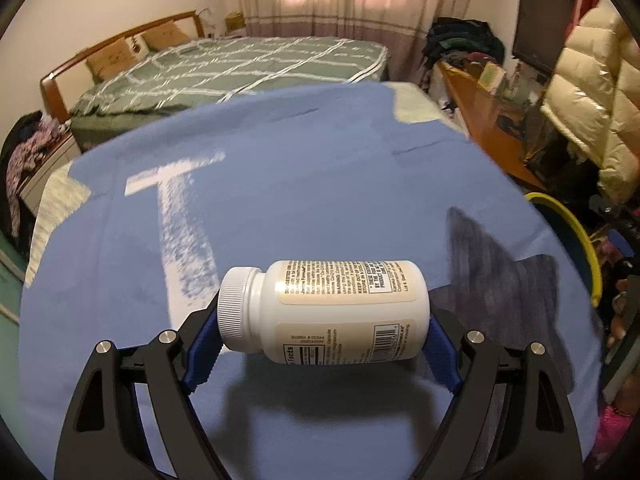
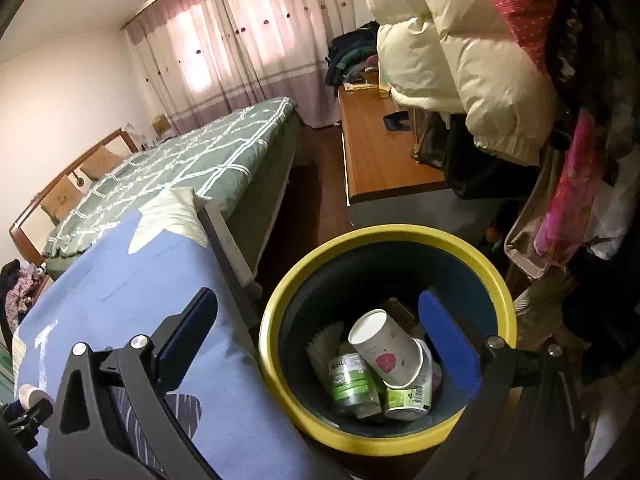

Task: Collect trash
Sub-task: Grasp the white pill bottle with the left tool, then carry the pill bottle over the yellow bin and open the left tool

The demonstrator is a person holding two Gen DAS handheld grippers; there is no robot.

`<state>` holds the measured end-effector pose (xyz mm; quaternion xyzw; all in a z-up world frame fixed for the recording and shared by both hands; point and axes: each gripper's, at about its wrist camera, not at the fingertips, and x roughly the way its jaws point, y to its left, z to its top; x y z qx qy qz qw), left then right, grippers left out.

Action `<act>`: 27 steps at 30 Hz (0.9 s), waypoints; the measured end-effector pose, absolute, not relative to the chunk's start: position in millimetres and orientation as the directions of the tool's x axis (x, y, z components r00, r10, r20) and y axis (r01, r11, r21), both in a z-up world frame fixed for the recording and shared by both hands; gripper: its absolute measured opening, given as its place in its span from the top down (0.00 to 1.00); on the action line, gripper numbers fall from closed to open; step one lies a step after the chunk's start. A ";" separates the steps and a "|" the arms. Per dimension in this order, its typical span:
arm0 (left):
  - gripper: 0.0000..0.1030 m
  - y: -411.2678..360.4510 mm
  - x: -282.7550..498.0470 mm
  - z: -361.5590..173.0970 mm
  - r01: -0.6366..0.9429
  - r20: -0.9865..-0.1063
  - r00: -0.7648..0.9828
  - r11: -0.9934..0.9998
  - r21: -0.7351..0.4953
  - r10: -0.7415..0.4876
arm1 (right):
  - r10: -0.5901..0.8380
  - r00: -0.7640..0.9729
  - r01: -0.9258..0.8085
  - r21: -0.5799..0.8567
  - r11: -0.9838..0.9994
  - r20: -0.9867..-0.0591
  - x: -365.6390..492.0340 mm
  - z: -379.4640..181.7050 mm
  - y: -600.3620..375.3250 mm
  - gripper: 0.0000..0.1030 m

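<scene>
Blue cloth covers the bench [image 1: 280, 184]. At six o'clock the left gripper [image 1: 324, 336] pinches a white pill bottle [image 1: 328, 312] end to end. Next: carry it toward three o'clock to the yellow-rimmed bin [image 2: 384, 236], under the right gripper [image 2: 320, 340], whose jaws stand apart, empty.

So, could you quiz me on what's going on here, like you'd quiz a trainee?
1. True or false: the bin is empty.
2. What lies between the fingers of the left claw?
3. The bin's rim is: A red, B yellow, C white.
Key: 1 false, it holds a cup and cans. 2 a white bottle. 3 B.
</scene>
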<state>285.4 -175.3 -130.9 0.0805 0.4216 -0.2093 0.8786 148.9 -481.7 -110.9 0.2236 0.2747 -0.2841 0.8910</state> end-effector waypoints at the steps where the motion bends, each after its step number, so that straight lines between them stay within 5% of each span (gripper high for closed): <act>1: 0.19 -179.7 281.9 -126.0 0.446 -0.771 0.558 0.895 -0.034 -0.307 | -0.379 0.693 0.625 0.247 0.741 -0.614 145.6 -109.8 -481.7 0.07; 14: 0.19 -330.9 254.1 -96.1 0.679 -0.754 0.457 0.732 -0.047 -0.473 | -0.416 0.713 0.604 0.193 0.774 -0.565 57.4 -86.2 -500.3 0.07; 27: 0.19 -498.0 236.4 -132.4 0.799 -0.828 0.311 0.600 -0.038 -0.467 | -0.466 0.712 0.639 0.209 0.740 -0.525 2.6 -78.0 -529.7 0.07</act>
